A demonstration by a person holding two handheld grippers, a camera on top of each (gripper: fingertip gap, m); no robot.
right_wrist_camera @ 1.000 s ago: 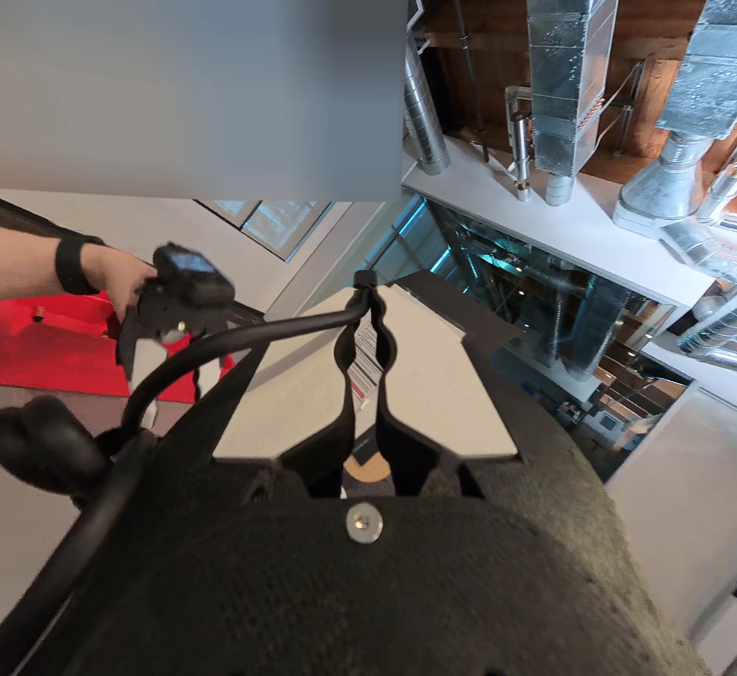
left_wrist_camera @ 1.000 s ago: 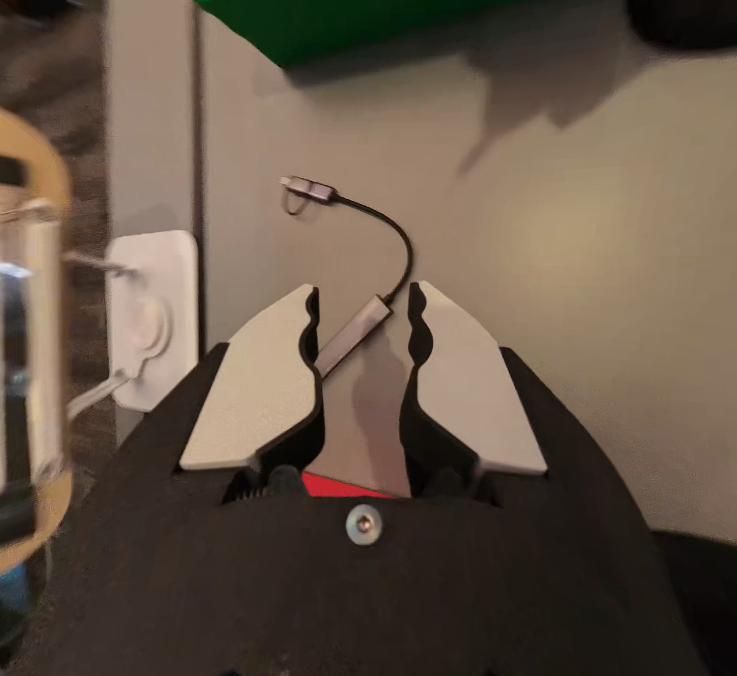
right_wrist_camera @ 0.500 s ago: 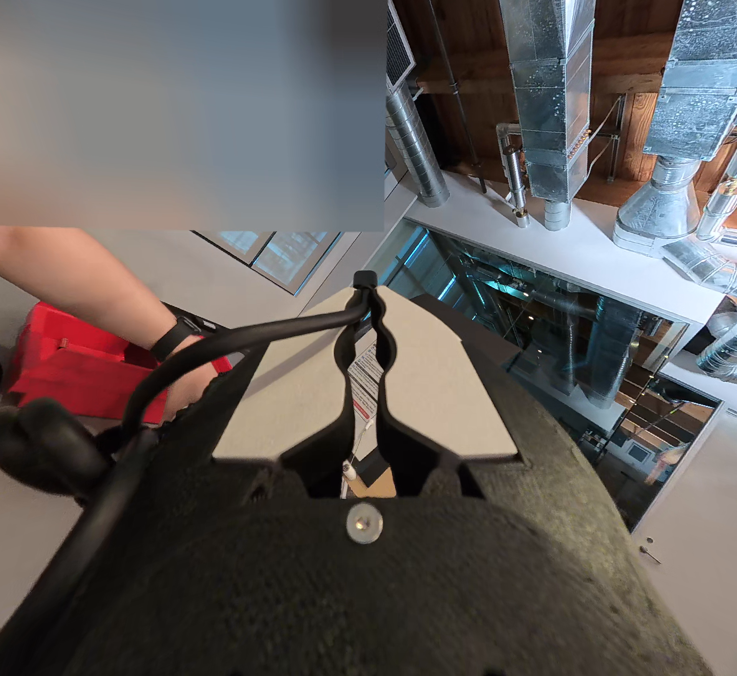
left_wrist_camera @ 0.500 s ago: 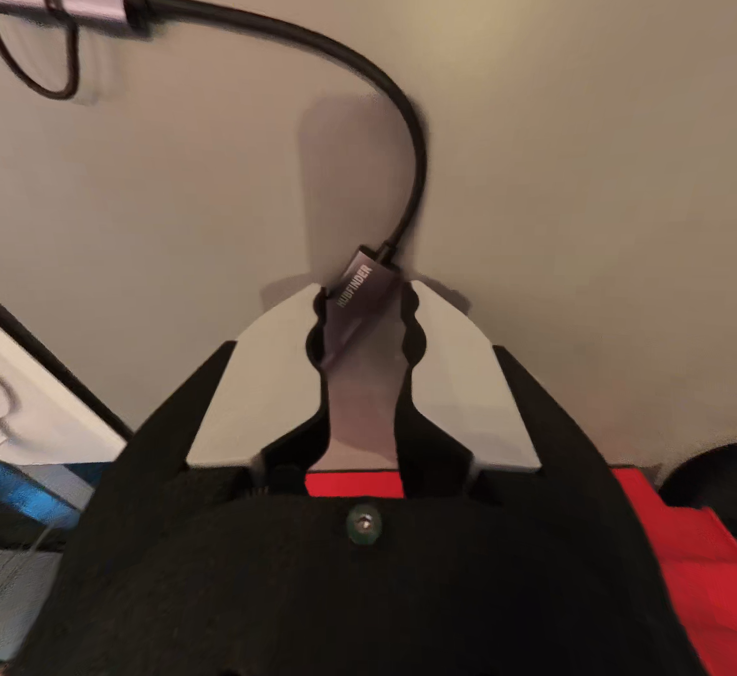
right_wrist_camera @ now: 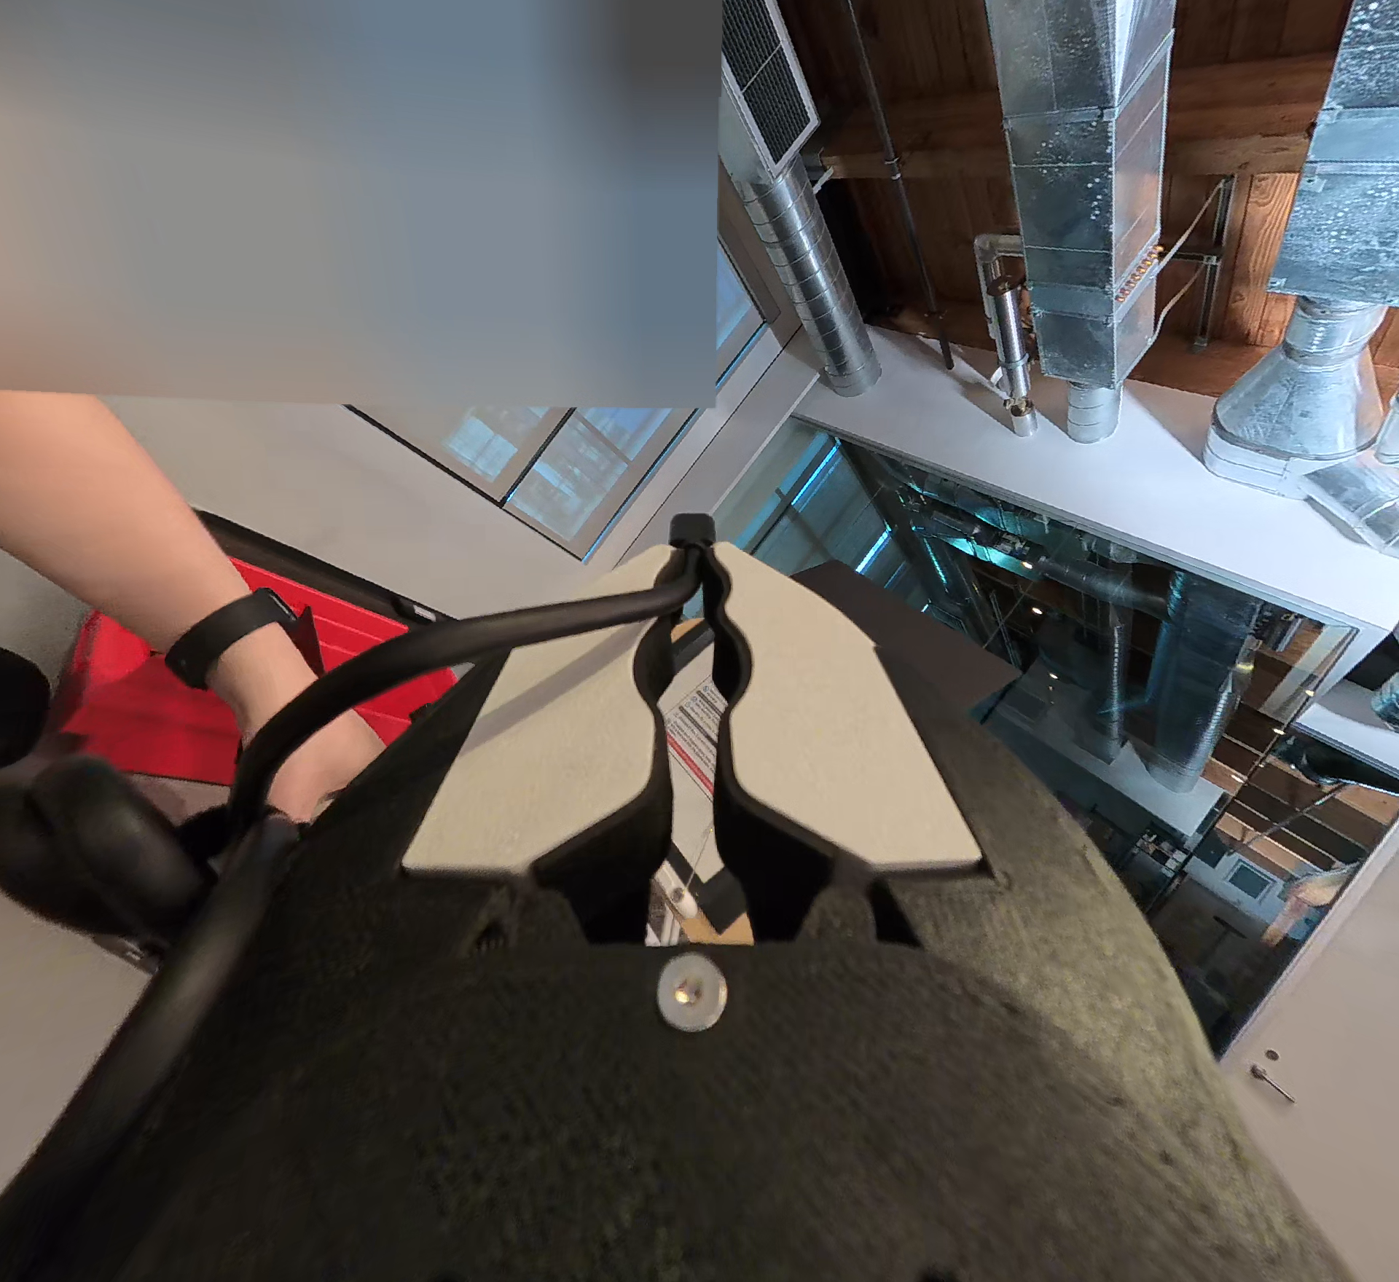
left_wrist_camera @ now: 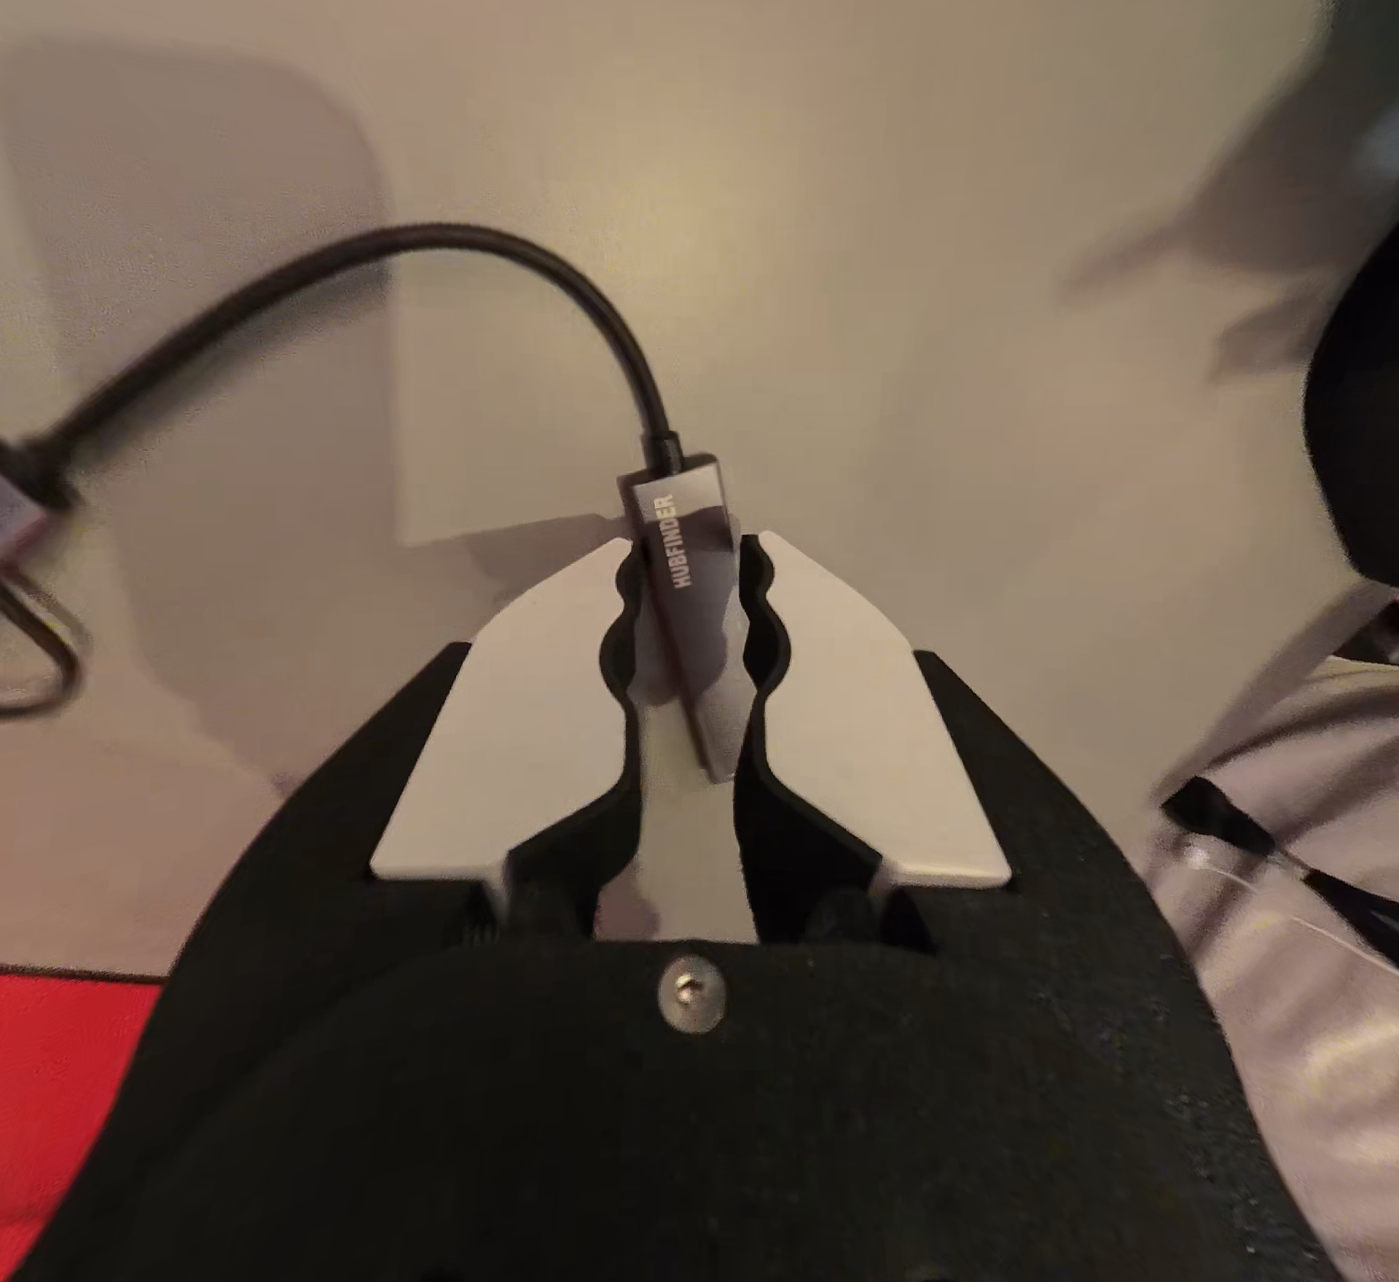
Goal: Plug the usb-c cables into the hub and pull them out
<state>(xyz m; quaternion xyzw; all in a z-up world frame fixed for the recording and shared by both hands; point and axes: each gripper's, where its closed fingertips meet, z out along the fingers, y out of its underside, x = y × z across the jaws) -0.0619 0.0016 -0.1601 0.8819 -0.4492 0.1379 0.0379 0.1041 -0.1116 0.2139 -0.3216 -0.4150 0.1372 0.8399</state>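
A dark grey USB hub (left_wrist_camera: 696,640) lies on the beige table (left_wrist_camera: 870,148), its short black lead (left_wrist_camera: 484,254) curving away to the left edge. My left gripper (left_wrist_camera: 690,540) is shut on the hub, which sits slightly slanted between the jaws with its lead end sticking out past the tips. My right gripper (right_wrist_camera: 698,553) is raised and points at the ceiling. It is shut on a black USB-C cable (right_wrist_camera: 454,640), with the plug end (right_wrist_camera: 693,528) poking out above the tips. The cable trails off to the lower left.
A red bin (left_wrist_camera: 68,1064) sits at the near left and also shows in the right wrist view (right_wrist_camera: 151,701). A black object (left_wrist_camera: 1355,451) and grey material (left_wrist_camera: 1287,829) lie to the right. A person's arm with a black wristband (right_wrist_camera: 227,633) reaches down on the left. Spacing between my two grippers at the tips: around 40 cm.
My left gripper came down over the hub and closed on it, and the hub now lines up with the fingers. My right gripper kept its hold on the cable, barely moving.
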